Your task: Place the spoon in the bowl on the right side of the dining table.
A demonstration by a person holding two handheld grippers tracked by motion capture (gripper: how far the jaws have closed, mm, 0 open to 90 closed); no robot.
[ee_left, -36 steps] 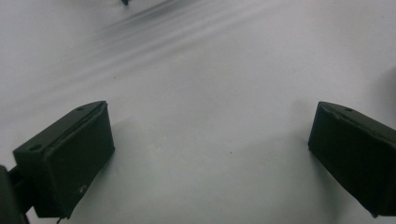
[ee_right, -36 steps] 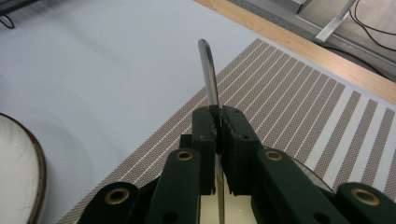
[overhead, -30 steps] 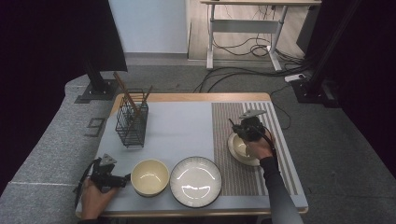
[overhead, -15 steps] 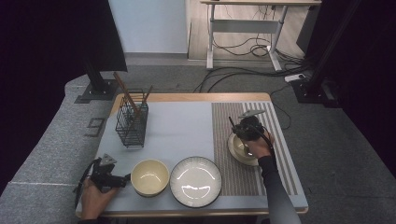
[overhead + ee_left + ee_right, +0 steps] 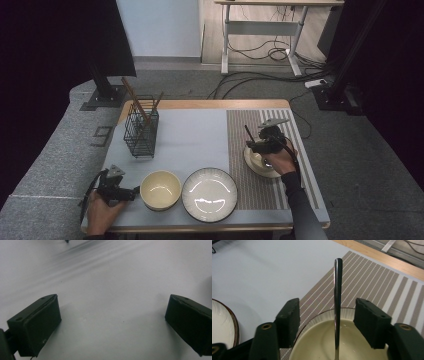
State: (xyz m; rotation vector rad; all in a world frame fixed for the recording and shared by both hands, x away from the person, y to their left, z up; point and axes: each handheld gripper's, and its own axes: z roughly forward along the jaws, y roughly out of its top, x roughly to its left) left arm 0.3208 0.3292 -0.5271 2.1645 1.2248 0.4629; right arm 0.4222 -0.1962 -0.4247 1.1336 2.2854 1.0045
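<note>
1. The right tongs (image 5: pixel 261 146) hover at about four o'clock on the tabletop (image 5: pixel 200 135), over a small cream bowl (image 5: pixel 260 162) that sits on the striped mat (image 5: pixel 245 190).
2. In the right gripper view the right tongs (image 5: pixel 327 312) stand open, their two black jaws on either side of a thin dark utensil handle (image 5: pixel 337 290) without touching it.
3. The handle rises from inside the bowl (image 5: pixel 324 340) and leans over its twelve o'clock rim; the end inside the bowl is cut off by the picture edge.
4. In the high view the handle (image 5: pixel 248 134) slants toward eleven o'clock from the bowl.
5. The left tongs (image 5: pixel 131 190) rest at about eight o'clock on the tabletop, just beside a deeper cream bowl (image 5: pixel 160 190).
6. In the left gripper view the left tongs (image 5: pixel 112 317) are spread wide with nothing between the jaws, above the pale mat (image 5: pixel 112 277).
7. A wide plate (image 5: pixel 209 194) lies at six o'clock, between the two bowls.
8. A black wire basket (image 5: pixel 140 131) holding sticks stands at ten o'clock.
</note>
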